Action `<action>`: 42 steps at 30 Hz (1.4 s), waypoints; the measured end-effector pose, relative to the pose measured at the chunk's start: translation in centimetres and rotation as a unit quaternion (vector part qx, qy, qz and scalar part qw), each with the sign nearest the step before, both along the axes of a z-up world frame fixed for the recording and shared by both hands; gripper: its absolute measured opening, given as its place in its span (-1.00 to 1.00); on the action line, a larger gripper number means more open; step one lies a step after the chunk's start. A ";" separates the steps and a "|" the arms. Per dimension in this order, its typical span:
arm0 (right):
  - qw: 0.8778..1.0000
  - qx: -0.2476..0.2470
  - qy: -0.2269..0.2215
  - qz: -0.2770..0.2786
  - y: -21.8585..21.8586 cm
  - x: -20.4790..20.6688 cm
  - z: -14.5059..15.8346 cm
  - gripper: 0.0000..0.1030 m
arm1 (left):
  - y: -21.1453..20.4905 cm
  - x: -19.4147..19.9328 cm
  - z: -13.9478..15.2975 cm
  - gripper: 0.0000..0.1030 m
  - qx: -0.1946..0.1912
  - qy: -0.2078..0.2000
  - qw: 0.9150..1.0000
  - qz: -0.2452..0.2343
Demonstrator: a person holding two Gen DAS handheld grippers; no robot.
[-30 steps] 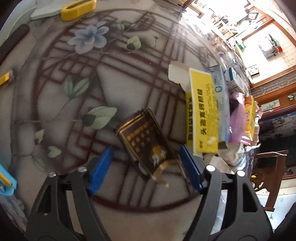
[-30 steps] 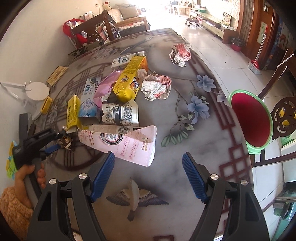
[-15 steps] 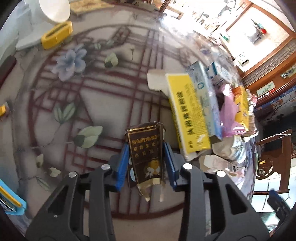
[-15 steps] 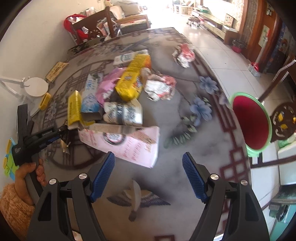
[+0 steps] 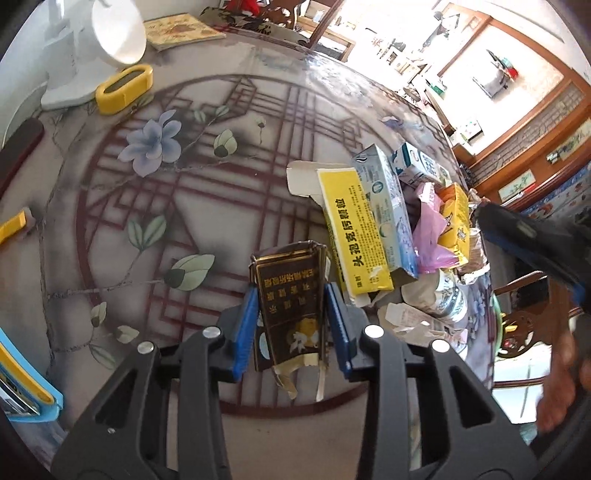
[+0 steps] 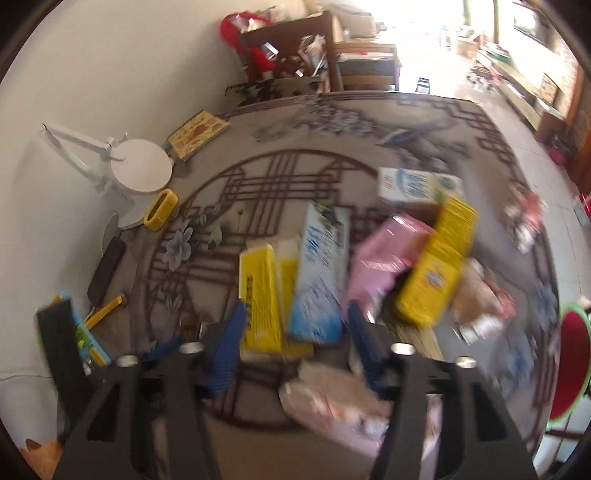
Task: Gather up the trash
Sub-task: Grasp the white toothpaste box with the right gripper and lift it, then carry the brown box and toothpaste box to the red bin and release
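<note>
The left claw [image 5: 291, 325] is clamped on a dark brown carton [image 5: 290, 306] with gold lettering, its blue pads pressing both long sides; the carton's torn flaps hang down toward the camera, and it sits just above the patterned worktop [image 5: 155, 192]. To the right of it lies the heap of trash: a yellow box [image 5: 352, 229] with black characters, a pale blue box [image 5: 384, 206] lying against its far edge, a pink bag [image 5: 430, 232] and a small yellow packet [image 5: 456, 218] beyond. At the far left of the worktop stand a white lamp base [image 5: 85, 55] and a yellow oblong thing [image 5: 123, 88], with a booklet [image 5: 181, 29] behind them.

The right claw [image 6: 295, 343] comes in over the same heap, and the picture from it is badly smeared. Its jaws are closing, with the near ends of the yellow box [image 6: 264, 295] and the pale blue box [image 6: 321, 280] between the blue pads; through the blur I cannot tell whether the pads touch them. A pink printed carton [image 6: 332, 406] lies nearer, under the claw. In the left view that claw shows as a dark blurred shape at the right edge, a hand [image 5: 565, 380] below it.
</note>
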State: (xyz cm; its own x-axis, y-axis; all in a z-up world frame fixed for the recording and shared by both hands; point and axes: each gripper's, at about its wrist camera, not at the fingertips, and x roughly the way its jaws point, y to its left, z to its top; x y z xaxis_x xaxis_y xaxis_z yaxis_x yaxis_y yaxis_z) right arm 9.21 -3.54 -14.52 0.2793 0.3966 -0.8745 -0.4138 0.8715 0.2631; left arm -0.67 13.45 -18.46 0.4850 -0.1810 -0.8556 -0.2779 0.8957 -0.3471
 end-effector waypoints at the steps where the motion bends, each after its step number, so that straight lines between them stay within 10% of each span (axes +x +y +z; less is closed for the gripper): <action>1: 1.000 0.000 0.009 0.000 0.7 1.1 -0.6 -0.16 | 0.1 0.0 0.0 -0.31 -0.003 0.001 1.000 0.001; 16: 0.994 -0.061 0.087 -0.017 2.4 6.5 -8.9 0.14 | 1.1 1.7 -1.3 -0.30 -0.001 0.015 1.000 -0.004; 20: 0.993 -0.048 0.102 -0.028 1.6 6.3 -9.8 -0.18 | 0.9 1.9 -1.2 -0.29 0.001 0.013 1.000 -0.006; 42: 0.996 0.072 0.014 -0.041 -4.6 -2.3 1.9 -0.28 | -2.6 1.3 2.9 -0.29 0.030 -0.026 0.998 -0.050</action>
State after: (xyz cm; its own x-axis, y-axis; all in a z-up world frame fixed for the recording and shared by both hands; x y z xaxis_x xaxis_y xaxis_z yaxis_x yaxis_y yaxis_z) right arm 6.94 -8.16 -12.67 0.2922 0.4949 -0.8183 -0.3338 0.8547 0.3976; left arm 0.65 10.87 -15.52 0.5105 -0.1794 -0.8409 -0.1694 0.9378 -0.3029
